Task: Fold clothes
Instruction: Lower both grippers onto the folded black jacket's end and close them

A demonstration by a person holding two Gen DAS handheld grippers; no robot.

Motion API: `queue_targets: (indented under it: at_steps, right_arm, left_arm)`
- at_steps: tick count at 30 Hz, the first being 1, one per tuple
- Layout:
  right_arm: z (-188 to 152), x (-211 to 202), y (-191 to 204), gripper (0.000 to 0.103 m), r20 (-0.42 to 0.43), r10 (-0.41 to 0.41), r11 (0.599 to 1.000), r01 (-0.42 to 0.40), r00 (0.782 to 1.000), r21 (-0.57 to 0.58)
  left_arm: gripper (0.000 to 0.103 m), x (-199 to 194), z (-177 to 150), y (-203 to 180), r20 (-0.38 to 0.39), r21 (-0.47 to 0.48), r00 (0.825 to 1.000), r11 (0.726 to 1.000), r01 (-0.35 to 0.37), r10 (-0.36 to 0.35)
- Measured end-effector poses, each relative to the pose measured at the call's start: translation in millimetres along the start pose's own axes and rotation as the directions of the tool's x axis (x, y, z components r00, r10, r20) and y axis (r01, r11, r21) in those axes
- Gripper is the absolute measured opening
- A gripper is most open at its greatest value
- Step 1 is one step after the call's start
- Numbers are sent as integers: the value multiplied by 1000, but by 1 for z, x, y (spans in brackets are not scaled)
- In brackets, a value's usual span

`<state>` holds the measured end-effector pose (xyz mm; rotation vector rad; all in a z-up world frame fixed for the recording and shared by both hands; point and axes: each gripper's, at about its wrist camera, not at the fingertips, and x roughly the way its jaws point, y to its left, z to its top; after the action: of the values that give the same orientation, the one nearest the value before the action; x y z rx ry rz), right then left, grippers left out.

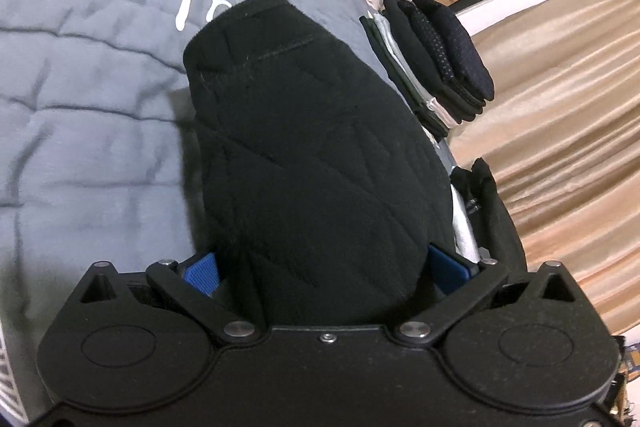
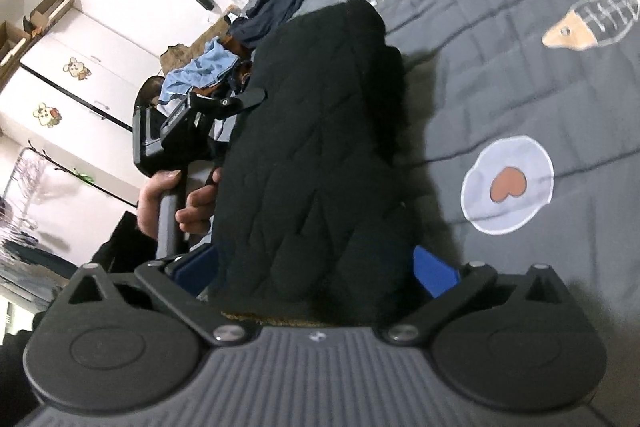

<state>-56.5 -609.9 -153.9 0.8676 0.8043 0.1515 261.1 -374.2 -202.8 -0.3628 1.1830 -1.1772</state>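
Black folded garment (image 1: 312, 163) hides both blue pads (image 1: 202, 269) (mostly).

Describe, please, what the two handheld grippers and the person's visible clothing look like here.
Both grippers, left and right, have black linkage arms with silver pivot pins, round black housings and blue ribbed finger pads. The right gripper's body is ribbed grey. The hand grips a grey handle; no sleeve shows clearly.

folded black garment (image 1: 312, 155): 1 | grippers: 2 | stack of folded clothes (image 1: 432, 63): 1
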Motion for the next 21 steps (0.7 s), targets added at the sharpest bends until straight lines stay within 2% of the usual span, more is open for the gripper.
queue_targets:
  at_steps: [6, 12, 16, 18, 20, 21]
  right_arm:
    - [5, 5, -33, 103, -78, 132, 987, -123, 988, 104]
    - [11, 18, -66, 103, -38, 195, 960, -182, 980, 213]
    - [15, 46, -59, 103, -105, 193, 973, -176, 976, 151]
    - [19, 59, -52, 103, -137, 230, 967, -211, 963, 141]
    - [22, 72, -48, 103, -179, 288, 949, -255, 941, 185]
    - [22, 76, -45, 103, -195, 286, 951, -253, 938, 177]
  left_arm:
    - [103, 3, 3, 2, -19, 5, 1000, 1000, 5, -5]
    - [103, 2, 4, 4, -25, 7, 1000, 1000, 2, -2]
    - [103, 2, 5, 5, -29, 9, 1000, 1000, -1, 1]
    - [103, 2, 5, 6, -31, 10, 1000, 1000, -2, 2]
    - [103, 3, 5, 4, -31, 10, 1000, 1000, -4, 4]
    - [103, 3, 5, 4, -30, 9, 1000, 1000, -6, 7]
